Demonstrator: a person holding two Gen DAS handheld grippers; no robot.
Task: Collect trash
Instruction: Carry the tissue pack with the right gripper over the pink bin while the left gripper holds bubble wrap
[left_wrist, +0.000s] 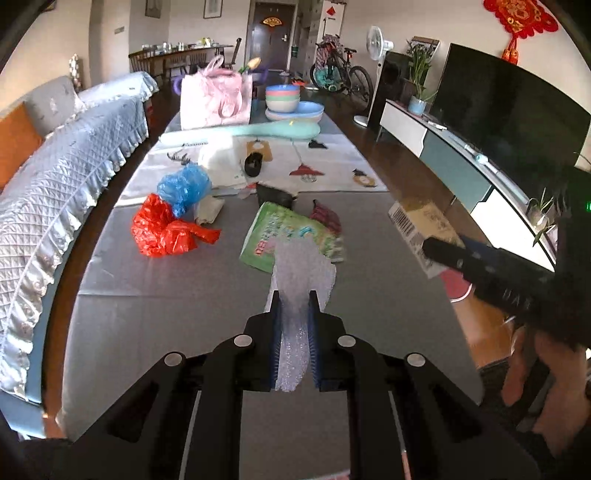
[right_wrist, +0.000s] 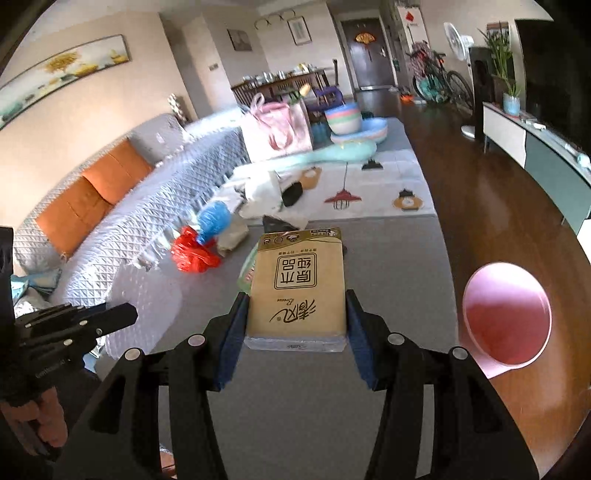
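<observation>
A strip of clear bubble wrap (left_wrist: 295, 280) was pinched between the nearly closed fingers of the left gripper (left_wrist: 294, 306), held above the grey desk (left_wrist: 155, 306). A tan tissue pack (right_wrist: 298, 288) was clamped between the wider-set fingers of the right gripper (right_wrist: 297, 314), also raised over the desk. More trash was seen lying further along the desk: a green wrapper (left_wrist: 291, 236), a crumpled red plastic bag (left_wrist: 166, 230) and a blue plastic bag (left_wrist: 184, 186) touching it. A pink bin (right_wrist: 506, 319) was visible just beside the desk's right edge.
</observation>
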